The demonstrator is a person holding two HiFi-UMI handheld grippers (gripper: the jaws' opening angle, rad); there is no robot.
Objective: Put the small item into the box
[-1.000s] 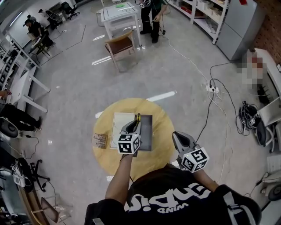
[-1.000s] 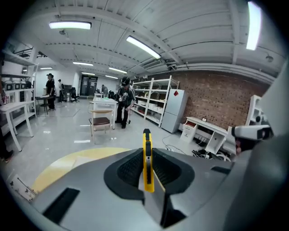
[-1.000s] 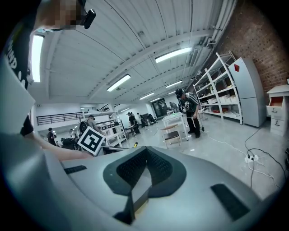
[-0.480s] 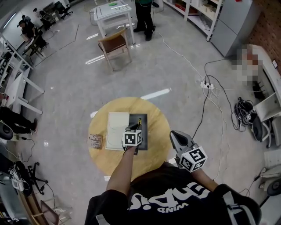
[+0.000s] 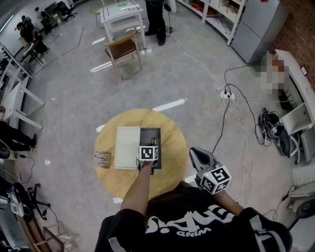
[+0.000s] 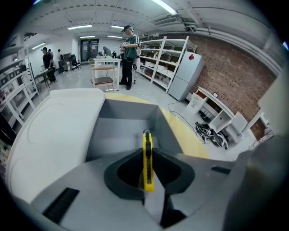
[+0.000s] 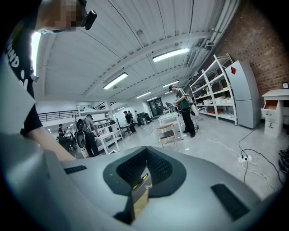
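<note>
Item 1. Yellow utility knife [image 6: 147, 162], slim, with a dark slider along its spine. We find it pinched edge-on between the jaws of the left gripper [image 6: 147, 155], its front end pointing forward over the hollow of the box. In the head view the knife [image 5: 154, 141] shows as a short yellow sliver over the box's dark inside. We cannot tell whether it touches the box floor.

Item 2. Box [image 6: 128, 131], grey, open, with straight walls. It lies on the table directly under and ahead of the left gripper [image 5: 149, 150]. From the head view we note the box [image 5: 148, 135] near the middle of the tabletop.

Item 3. White lid [image 6: 58, 131], flat, lying alongside the left wall of the box and touching it. In the head view the lid [image 5: 127, 147] is about as long as the box.

Item 4. Right gripper [image 7: 145, 163], jaws pressed together with nothing between them. It is held off the table's right edge [image 5: 198, 154], well apart from the box.

Item 5. Round table [image 5: 173, 133], yellow wooden top. A small tan packet [image 5: 102, 159] lies at its left edge, apart from the lid.

Item 6. Surroundings: grey floor, a wooden chair [image 5: 123, 49], a white table [image 5: 120, 12], a standing person [image 5: 155, 19], a power strip [image 5: 226, 94] with trailing cables.
</note>
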